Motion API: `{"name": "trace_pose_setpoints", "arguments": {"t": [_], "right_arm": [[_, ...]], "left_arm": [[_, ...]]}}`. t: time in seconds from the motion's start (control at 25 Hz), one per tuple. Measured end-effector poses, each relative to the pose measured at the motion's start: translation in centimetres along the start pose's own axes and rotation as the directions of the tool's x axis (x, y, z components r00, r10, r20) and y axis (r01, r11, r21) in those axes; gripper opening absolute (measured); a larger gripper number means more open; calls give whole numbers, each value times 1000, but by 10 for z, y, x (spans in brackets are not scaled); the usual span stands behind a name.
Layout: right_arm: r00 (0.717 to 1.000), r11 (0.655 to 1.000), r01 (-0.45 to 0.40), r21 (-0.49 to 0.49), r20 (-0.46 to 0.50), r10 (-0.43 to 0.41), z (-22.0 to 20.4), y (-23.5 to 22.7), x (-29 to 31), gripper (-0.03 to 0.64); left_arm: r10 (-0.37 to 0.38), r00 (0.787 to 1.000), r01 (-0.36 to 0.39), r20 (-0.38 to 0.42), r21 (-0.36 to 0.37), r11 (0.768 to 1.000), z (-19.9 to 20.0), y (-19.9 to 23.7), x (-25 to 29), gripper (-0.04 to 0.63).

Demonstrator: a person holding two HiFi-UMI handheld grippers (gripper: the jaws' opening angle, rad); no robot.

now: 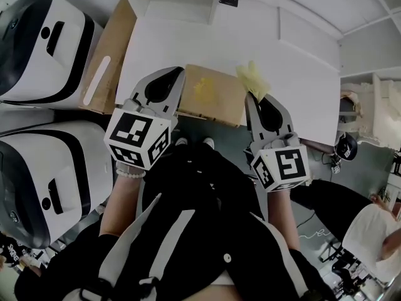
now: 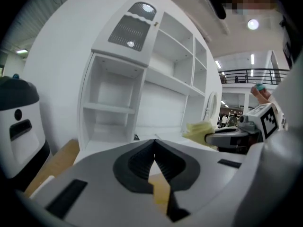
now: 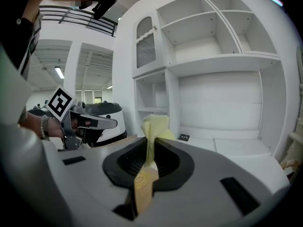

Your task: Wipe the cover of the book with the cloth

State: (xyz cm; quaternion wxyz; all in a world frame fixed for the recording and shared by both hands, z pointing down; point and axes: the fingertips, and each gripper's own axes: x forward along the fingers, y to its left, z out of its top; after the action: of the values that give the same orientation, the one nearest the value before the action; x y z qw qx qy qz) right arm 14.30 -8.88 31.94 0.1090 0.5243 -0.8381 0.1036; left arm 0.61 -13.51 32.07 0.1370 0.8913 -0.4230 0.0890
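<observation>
Left gripper (image 2: 154,143), jaws shut and empty, sits by the left edge of the book (image 1: 216,99) on the table (image 1: 301,55). Right gripper (image 3: 150,140) pinches the limp, light cloth (image 3: 154,123). The stiff book may slide, so brace its edge.

Left claw (image 1: 178,74): pale grey shell, black ribbed pads, black rectangular slots on the top face. Its rear cube (image 1: 139,138) carries black-and-white square markers. Right claw (image 1: 253,98): same build, with a like marker cube (image 1: 282,168). The person wears black clothing (image 1: 213,193) with pale grey stripes, a white bead bracelet (image 1: 130,172) and white-toed shoes (image 1: 182,142).
</observation>
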Motion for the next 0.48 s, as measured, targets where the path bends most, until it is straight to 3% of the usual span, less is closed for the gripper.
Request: {"name": "trace_pose_setpoints", "arguments": {"t": [0.32,0.48], "right_arm": [[997,998,-42,-44,58,45,30,16,2,35],[995,997,-55,-51,77,59,39,22,4,35]], "left_arm": [[-21,996,15,92,71,997,42,-21,-14,2],[-10,995,0,101,99,995,52,-22,-19,2]]}}
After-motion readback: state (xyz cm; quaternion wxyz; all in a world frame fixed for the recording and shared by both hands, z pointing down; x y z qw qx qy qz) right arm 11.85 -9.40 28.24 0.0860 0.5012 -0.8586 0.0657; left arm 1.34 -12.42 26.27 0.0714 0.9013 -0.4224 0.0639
